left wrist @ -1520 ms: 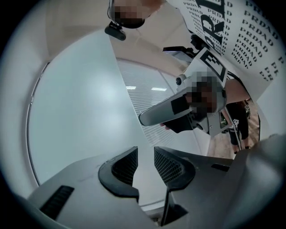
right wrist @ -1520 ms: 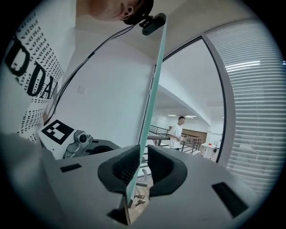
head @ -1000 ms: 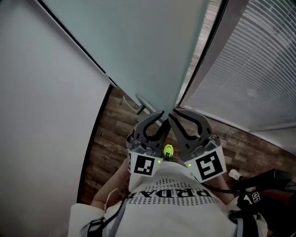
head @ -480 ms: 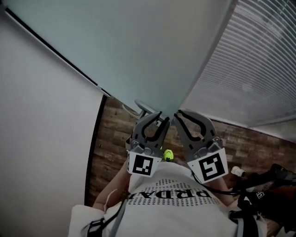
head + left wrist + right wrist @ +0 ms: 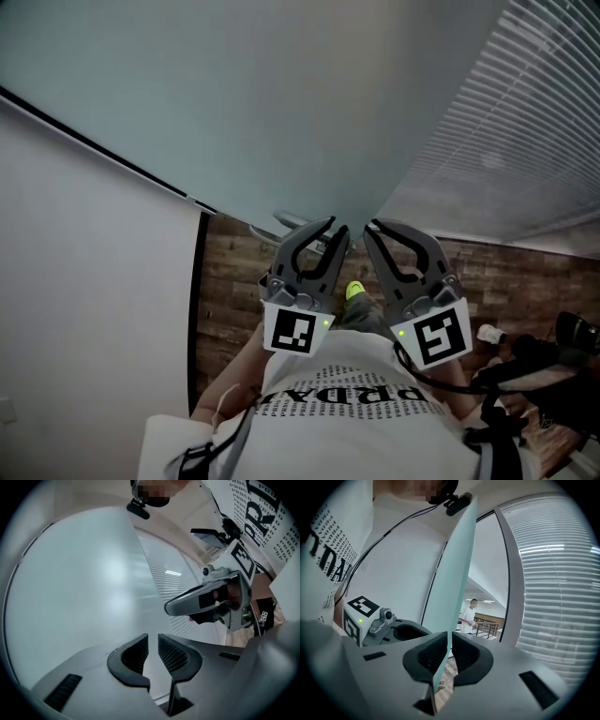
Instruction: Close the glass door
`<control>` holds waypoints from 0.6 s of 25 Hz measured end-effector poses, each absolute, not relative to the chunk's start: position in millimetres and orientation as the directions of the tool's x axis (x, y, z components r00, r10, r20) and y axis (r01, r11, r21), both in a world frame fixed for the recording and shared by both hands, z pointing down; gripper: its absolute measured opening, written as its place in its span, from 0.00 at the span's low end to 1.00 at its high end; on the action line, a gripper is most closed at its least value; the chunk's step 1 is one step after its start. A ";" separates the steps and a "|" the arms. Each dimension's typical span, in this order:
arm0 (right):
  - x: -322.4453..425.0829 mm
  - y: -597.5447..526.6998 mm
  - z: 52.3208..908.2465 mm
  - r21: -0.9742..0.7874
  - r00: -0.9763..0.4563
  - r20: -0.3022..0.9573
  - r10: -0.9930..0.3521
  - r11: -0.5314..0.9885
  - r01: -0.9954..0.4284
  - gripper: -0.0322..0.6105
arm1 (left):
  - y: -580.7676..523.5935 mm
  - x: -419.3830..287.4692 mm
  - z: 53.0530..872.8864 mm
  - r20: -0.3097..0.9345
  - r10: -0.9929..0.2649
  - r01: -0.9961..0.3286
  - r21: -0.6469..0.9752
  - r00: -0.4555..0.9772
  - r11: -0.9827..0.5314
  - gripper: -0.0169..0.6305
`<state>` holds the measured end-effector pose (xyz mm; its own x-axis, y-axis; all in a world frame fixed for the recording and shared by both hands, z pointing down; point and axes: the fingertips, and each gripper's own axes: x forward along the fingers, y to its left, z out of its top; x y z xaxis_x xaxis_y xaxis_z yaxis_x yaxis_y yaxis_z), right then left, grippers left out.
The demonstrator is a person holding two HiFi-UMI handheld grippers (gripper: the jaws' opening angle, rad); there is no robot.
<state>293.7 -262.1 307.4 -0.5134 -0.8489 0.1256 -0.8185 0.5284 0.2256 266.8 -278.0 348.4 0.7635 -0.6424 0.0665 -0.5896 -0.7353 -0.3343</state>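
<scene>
So the glass door takes up most of the head view: a big frosted pane that leans across the top of the shot, with its free edge coming down right between our two claws. A white wall is on the left and slatted blinds are on the right. Below them is a brown wood floor. A metal handle sticks out of the door just beside the tip of the left claw.

The right claw is the one doing the work. In its own view the thin edge of the door runs straight down between the two pads, and they're clenched on it, one pad on each face of the pane. Past that edge we can see a person in a white top standing near a railing, well away.

The left claw has just been closing up, but its pads still have a narrow slot between them and aren't gripping anything. Only pale frosted glass shows through the gap. We can't tell if the door's edge actually sits in there. It's pointed flat at the pane, just beside the right claw, and their tips almost meet at the door's edge.

Both marker cubes sit close to our printed white shirt.
</scene>
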 end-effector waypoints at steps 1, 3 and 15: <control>292.7 -259.3 307.6 0.225 -0.521 0.128 -0.844 0.536 -0.814 0.07 | -277.1 264.2 347.4 0.059 -0.652 -0.602 -0.328 0.756 -0.728 0.11; 290.4 -256.7 307.0 0.211 -0.539 0.124 -0.833 0.553 -0.806 0.07 | -277.1 258.9 346.0 0.044 -0.666 -0.621 -0.323 0.744 -0.714 0.07; 291.9 -264.8 308.3 0.266 -0.601 0.163 -0.782 0.621 -0.737 0.07 | -286.2 257.1 344.6 0.002 -0.740 -0.693 -0.350 0.672 -0.630 0.04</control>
<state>291.9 -264.8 308.3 -0.6011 -0.7824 0.1629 -0.7367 0.6215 0.2665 257.1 -286.2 344.6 0.6722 -0.7403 0.0018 -0.6932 -0.6303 -0.3497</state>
